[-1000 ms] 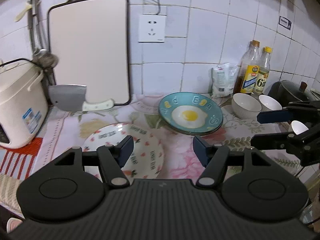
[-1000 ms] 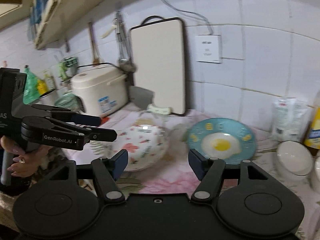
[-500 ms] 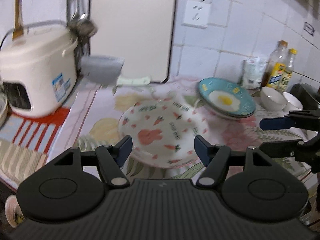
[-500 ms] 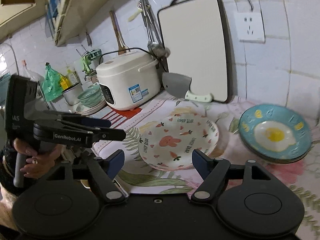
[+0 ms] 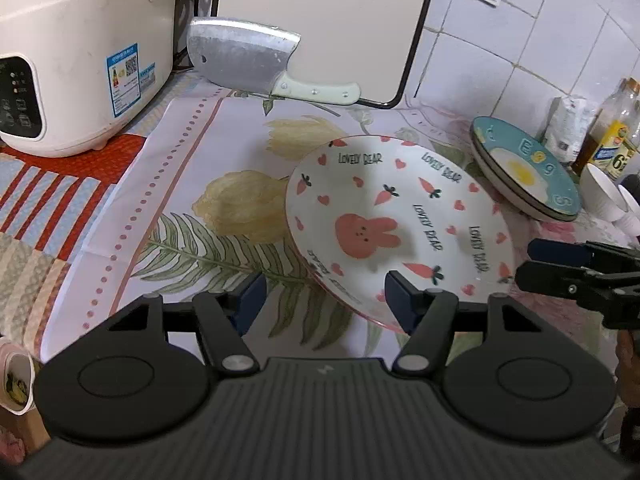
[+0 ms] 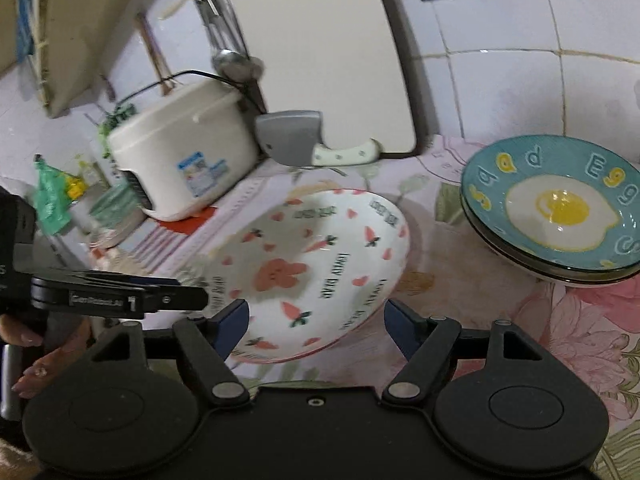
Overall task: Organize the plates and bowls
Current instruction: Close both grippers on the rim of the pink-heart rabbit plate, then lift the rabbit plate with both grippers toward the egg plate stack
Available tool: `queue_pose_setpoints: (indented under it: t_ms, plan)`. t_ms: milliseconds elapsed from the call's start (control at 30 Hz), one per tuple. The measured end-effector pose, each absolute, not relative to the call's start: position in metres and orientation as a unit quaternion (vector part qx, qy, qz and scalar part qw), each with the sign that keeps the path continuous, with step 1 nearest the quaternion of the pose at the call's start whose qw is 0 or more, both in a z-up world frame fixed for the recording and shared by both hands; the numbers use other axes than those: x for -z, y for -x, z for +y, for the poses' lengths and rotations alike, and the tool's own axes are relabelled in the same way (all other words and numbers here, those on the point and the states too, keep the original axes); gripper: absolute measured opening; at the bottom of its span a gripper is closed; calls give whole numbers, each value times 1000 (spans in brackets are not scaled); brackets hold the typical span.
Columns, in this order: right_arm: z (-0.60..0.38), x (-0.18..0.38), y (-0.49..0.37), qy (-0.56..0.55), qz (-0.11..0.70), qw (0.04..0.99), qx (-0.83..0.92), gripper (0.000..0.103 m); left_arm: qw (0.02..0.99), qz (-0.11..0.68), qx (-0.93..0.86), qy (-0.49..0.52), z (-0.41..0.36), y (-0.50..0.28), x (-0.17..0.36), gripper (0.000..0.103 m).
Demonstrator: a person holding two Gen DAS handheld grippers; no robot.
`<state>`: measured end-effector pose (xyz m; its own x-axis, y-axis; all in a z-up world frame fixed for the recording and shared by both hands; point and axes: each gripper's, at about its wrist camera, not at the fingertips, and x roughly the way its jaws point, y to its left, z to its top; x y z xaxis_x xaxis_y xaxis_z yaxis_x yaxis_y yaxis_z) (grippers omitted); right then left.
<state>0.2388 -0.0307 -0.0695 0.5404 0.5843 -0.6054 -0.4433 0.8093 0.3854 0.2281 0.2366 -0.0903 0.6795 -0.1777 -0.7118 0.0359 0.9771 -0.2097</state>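
Currently both claws are angled down at the bunny plate [image 5: 396,220], which lies on the floral table [image 5: 192,148] just left of the stacked egg plates [image 6: 556,208]. Left claw [image 5: 325,300] jaws are seen closing, nothing gripped, the plate's near rim lying by the right finger; right claw [image 6: 316,320] jaws are held wide and empty over the near rim. A hand [image 6: 44,356] is seen gripping the left claw's handle.

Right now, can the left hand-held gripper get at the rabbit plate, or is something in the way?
Probably yes. The left hand-held gripper is at the near rim of the rabbit plate, its jaws closing but not yet touching it. Nothing lies between; the right hand-held gripper waits beside.
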Motion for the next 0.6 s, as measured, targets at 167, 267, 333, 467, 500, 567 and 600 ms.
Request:
queue_pose_setpoints:
  t_ms: [167,267,333,467,500,567,600]
  plan:
    - [-23,86,-254,-96,397,871,-272,71,916,387,54,94,237,-238,102,48]
    - [-24,94,-264,-124,416,862,-260,65,914,385,53,115,241,-243,109,39]
    - [-25,97,-266,-138,417,860,-259,59,912,386,54,126,243,-246,114,32]
    - [-25,101,-271,-148,431,856,-245,42,912,378,66,146,248,-246,118,19]
    - [-25,103,-272,-155,437,851,-245,35,914,373,70,145,247,-245,118,16]
    - [-24,106,-274,-155,440,851,-239,28,917,368,70,140,245,-243,120,16]
    - [-23,106,-274,-148,439,854,-236,25,917,366,69,142,245,-243,120,16]
